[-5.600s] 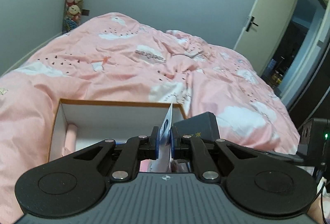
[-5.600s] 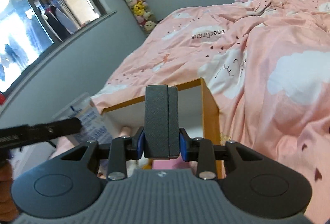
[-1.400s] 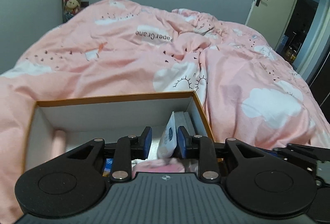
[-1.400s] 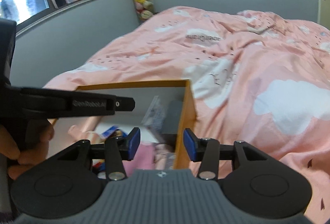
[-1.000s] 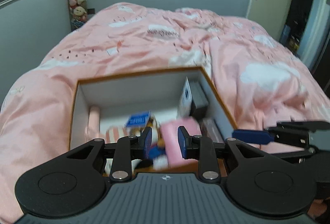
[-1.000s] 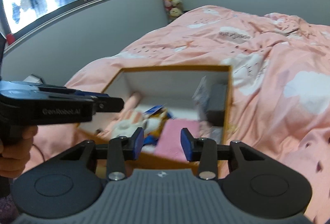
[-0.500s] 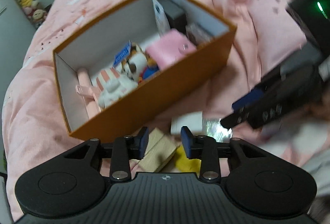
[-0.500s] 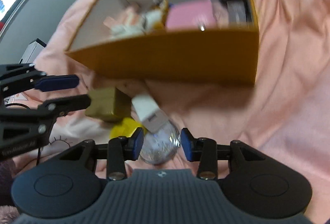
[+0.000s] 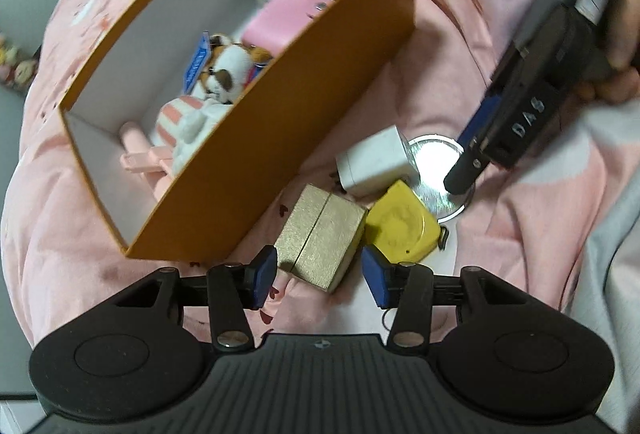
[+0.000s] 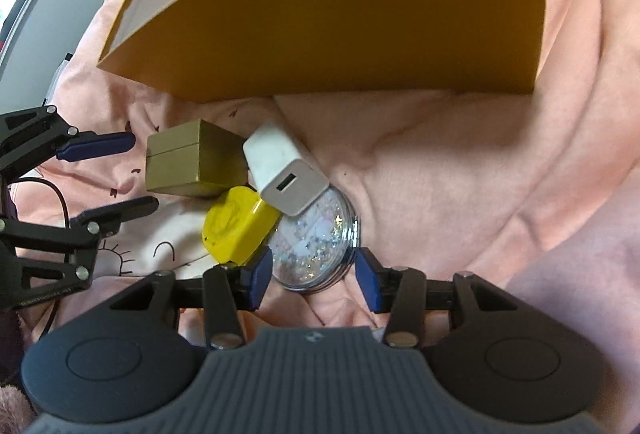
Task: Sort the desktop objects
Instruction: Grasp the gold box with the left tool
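Observation:
A small pile lies on the pink duvet in front of the orange box (image 9: 280, 114): a gold box (image 9: 320, 234), a white charger (image 9: 376, 162), a yellow tape measure (image 9: 396, 222) and a round glittery compact (image 9: 436, 170). My left gripper (image 9: 320, 276) points down with its jaws opening; the gold box's near corner sits between the pads, untouched. My right gripper (image 10: 310, 276) hangs over the glittery compact (image 10: 316, 242), jaws opening, the compact's edge between them and not pressed. The charger (image 10: 286, 170) rests on the compact and on the tape measure (image 10: 236, 230).
The orange box (image 10: 360, 14) holds a plush dog (image 9: 224, 74), a pink case (image 9: 284, 18), a striped soft toy, a card and a dark box. A person's hand (image 9: 616, 74) grips the right tool. The left gripper (image 10: 140, 172) is beside the gold box (image 10: 188, 162).
Both grippers let go of a card and a dark box in the orange box, then dropped to the pile in front of it. Both pairs of jaws stand wider.

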A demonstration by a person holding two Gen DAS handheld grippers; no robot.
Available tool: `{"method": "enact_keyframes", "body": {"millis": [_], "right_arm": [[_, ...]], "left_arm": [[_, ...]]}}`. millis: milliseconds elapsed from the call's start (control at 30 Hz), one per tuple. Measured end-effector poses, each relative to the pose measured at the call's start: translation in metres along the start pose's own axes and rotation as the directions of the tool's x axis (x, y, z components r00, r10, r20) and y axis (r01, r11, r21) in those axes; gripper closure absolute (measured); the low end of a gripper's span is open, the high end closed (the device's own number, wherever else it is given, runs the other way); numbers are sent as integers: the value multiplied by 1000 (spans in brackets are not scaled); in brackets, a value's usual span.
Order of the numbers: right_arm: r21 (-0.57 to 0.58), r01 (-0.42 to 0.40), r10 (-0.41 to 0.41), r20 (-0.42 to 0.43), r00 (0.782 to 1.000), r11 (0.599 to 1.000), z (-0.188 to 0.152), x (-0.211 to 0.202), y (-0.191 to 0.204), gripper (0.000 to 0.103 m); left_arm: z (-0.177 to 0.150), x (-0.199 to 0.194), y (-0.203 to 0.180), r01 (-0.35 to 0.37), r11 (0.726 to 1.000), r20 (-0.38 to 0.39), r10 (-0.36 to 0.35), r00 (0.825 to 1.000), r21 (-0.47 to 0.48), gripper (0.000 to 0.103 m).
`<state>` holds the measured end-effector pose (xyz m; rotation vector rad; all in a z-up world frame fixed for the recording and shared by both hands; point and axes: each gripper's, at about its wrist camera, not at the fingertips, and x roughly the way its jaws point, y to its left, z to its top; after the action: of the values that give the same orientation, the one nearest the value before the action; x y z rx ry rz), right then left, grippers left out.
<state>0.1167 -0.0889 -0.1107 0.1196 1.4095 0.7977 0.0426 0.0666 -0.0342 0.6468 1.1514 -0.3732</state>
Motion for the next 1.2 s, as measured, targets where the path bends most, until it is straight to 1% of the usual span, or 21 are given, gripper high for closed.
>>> {"method": "enact_keyframes", "body": {"millis": [100, 133, 200, 233, 300, 333, 400, 467, 567, 667, 767, 867, 967, 1033, 1100, 1200], "right_arm": [[15, -15, 15, -25, 1000, 1000, -1, 6, -3, 53], [19, -18, 19, -30, 999, 1000, 0, 9, -3, 53], [21, -23, 24, -36, 999, 1000, 0, 11, -2, 53], [19, -24, 25, -35, 999, 1000, 0, 11, -1, 54], [18, -26, 26, -29, 999, 999, -1, 10, -1, 62], [23, -24, 25, -25, 999, 999, -2, 9, -2, 68], [26, -29, 29, -16, 999, 999, -4, 8, -1, 72], [32, -37, 37, 2, 999, 999, -4, 4, -1, 78], [41, -63, 61, 38, 997, 997, -5, -5, 0, 83], [20, -47, 46, 78, 996, 999, -7, -17, 7, 85], [-9, -10, 11, 122, 992, 1000, -9, -34, 10, 87], [-52, 55, -46, 171, 984, 997, -10, -52, 14, 88], [-66, 113, -98, 198, 975, 991, -9, -59, 11, 88], [-61, 114, -100, 187, 977, 992, -7, -52, 9, 88], [-51, 93, -83, 164, 983, 994, -5, -44, 5, 88], [-26, 53, -49, 130, 990, 998, -3, -33, 0, 86]], "left_arm": [[-1, 8, -1, 15, 999, -29, -14, 999, 32, 47], [-2, 10, 0, 12, 999, -33, -11, 999, 36, 45], [-2, 13, 0, -5, 999, -33, 6, 999, 39, 45], [-3, 13, 1, -11, 999, -30, 12, 999, 36, 45], [-3, 13, 2, -11, 999, -25, 11, 1000, 32, 45], [-2, 13, 1, -10, 999, -24, 11, 1000, 33, 45], [-2, 12, 0, -9, 999, -22, 10, 1000, 40, 45], [-3, 11, 0, -7, 999, -20, 8, 1000, 42, 45], [-4, 10, -1, -7, 999, -13, 7, 1000, 39, 45], [-4, 10, 1, -12, 999, -6, 12, 1000, 38, 45], [-3, 8, 2, -8, 999, 2, 8, 1000, 35, 45], [-4, 6, 3, 0, 999, 6, 0, 1000, 41, 45], [-4, 8, 7, 9, 999, 2, -9, 1000, 38, 45], [-3, 10, 9, 17, 999, 0, -17, 1000, 30, 45], [-2, 13, 11, 25, 999, -3, -25, 1000, 27, 45], [2, 16, 9, 12, 999, -4, -12, 1000, 53, 45]]}}
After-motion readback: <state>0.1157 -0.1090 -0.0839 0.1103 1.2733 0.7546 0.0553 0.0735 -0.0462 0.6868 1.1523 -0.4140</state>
